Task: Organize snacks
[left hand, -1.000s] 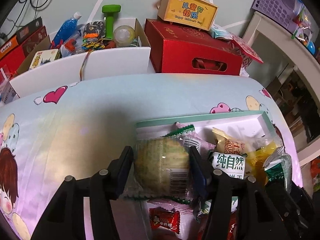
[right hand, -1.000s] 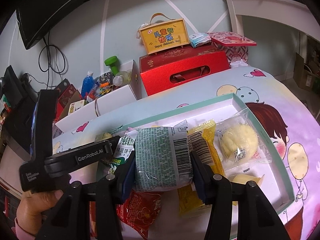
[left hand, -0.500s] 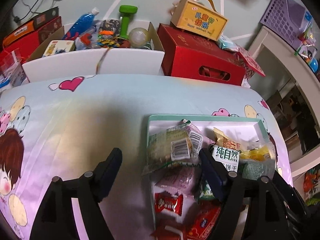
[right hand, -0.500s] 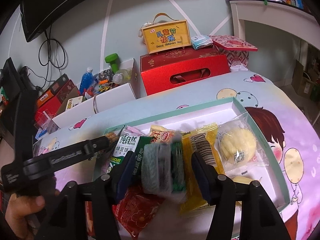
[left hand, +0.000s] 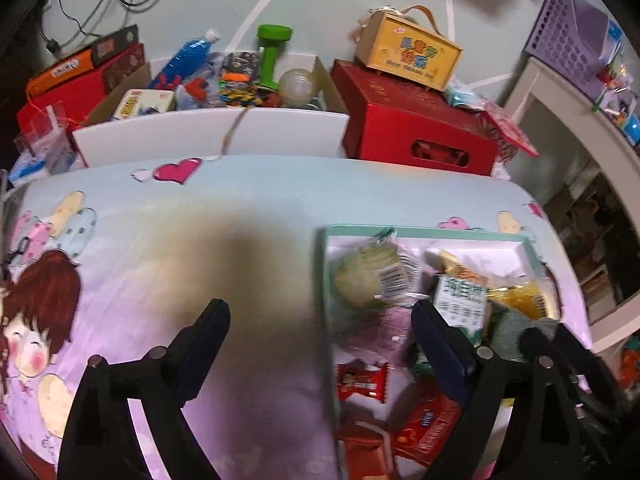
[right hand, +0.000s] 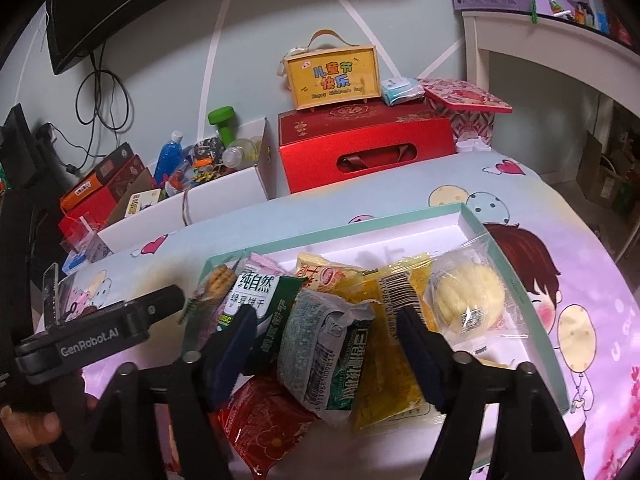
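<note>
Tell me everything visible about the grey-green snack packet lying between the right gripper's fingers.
The grey-green packet is a crinkled plastic wrapper with fine print, a barcode along its near edge and a crimped seal. It lies tilted in the tray, on top of a yellow packet and a red packet. The right gripper has just been opening; its fingers stand on either side of the packet, apparently clear of it.

Left gripper [left hand: 320,320] points steeply downward; its jaws have just been opening and stand wide apart, gripping nothing. Right gripper [right hand: 326,320] angles downward, jaws likewise just opening, pads clear of contact. A hand [right hand: 28,428] holds the left gripper's handle.
</note>
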`<control>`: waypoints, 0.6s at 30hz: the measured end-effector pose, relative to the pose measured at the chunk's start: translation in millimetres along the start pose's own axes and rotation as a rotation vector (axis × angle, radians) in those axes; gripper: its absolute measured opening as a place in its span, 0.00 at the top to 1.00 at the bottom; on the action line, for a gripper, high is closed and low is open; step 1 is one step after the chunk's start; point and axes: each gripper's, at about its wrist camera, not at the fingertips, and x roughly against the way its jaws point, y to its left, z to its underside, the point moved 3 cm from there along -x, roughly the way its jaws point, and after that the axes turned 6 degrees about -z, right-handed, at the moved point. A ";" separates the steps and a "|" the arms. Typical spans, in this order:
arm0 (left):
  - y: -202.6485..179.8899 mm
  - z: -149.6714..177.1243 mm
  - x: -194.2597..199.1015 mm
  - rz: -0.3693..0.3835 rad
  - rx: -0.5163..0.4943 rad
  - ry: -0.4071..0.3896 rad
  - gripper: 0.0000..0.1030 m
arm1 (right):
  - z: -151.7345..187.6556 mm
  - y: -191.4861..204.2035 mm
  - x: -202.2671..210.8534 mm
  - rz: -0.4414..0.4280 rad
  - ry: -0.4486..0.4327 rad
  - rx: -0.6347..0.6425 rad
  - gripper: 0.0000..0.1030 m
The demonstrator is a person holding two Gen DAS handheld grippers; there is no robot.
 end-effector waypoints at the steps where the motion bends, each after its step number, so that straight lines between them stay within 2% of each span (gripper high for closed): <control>1: 2.2 0.3 -0.5 -0.023 -0.003 -0.003 0.10 | -0.3 -0.6 0.4 0.004 -0.002 0.000 0.25; 8: 13.6 2.5 2.0 -0.106 -0.005 -0.002 0.04 | -0.2 -9.8 -2.0 0.029 0.002 -0.029 0.25; 11: 14.1 2.3 3.3 -0.116 -0.008 -0.003 0.04 | -0.2 -11.3 -2.0 0.038 -0.001 -0.033 0.24; 12: 13.4 2.3 3.2 -0.118 -0.009 -0.003 0.04 | -0.1 -11.5 -2.3 0.039 0.000 -0.034 0.22; 15: 11.5 3.3 2.7 -0.125 -0.019 -0.001 0.04 | 0.9 -14.0 -3.7 0.046 0.002 -0.046 0.01; 18: 9.7 5.3 -0.4 -0.133 -0.029 0.011 0.04 | 0.6 -16.2 -3.0 0.050 -0.003 -0.050 0.00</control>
